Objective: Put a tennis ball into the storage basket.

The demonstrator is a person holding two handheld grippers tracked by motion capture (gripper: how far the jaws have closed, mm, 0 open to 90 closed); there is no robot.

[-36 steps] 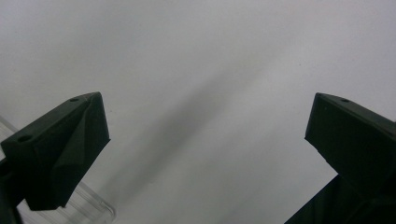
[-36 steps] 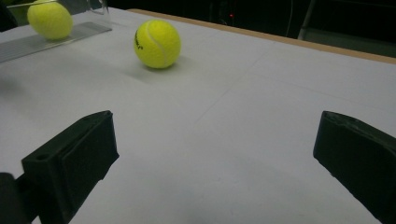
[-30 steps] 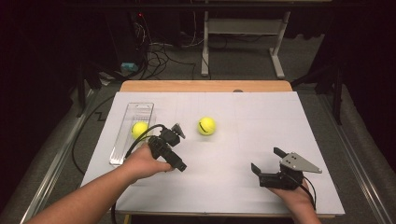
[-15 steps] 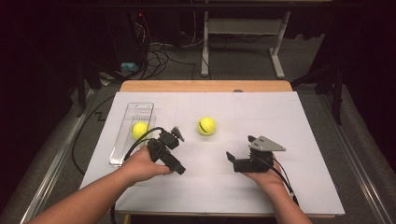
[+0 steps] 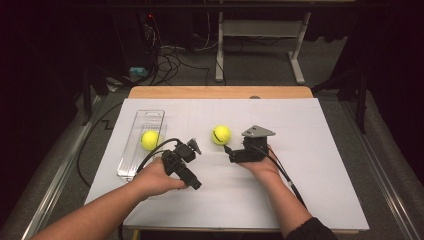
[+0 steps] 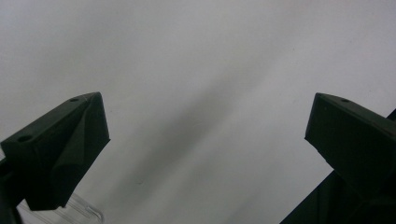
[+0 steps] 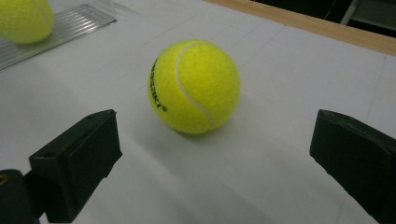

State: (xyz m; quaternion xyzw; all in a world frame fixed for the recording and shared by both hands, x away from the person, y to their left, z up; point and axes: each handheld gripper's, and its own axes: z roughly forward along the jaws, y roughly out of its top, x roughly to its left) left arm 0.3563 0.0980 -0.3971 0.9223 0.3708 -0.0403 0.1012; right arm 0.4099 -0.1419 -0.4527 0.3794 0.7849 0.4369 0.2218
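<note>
A yellow tennis ball (image 5: 221, 135) rests on the white table cover, large and close in the right gripper view (image 7: 194, 86). My right gripper (image 5: 232, 154) sits just short of it, pointing at it, jaws wide open (image 7: 212, 149) and apart from the ball. A second tennis ball (image 5: 149, 140) lies in a clear plastic tray (image 5: 131, 162) at the left, also visible at the top left of the right gripper view (image 7: 23, 18). My left gripper (image 5: 181, 159) rests beside the tray, open (image 6: 205, 126) over bare white cover, nothing between its jaws.
The white cover (image 5: 320, 165) spans the table, with a wooden edge (image 5: 220, 92) at the far side. Cables and a metal stand (image 5: 260, 55) lie on the floor beyond. A corner of the tray (image 6: 79, 210) shows at the left gripper's lower left.
My right gripper has moved from the near right of the table leftward and forward, up to the loose tennis ball. The left gripper and both balls have stayed put.
</note>
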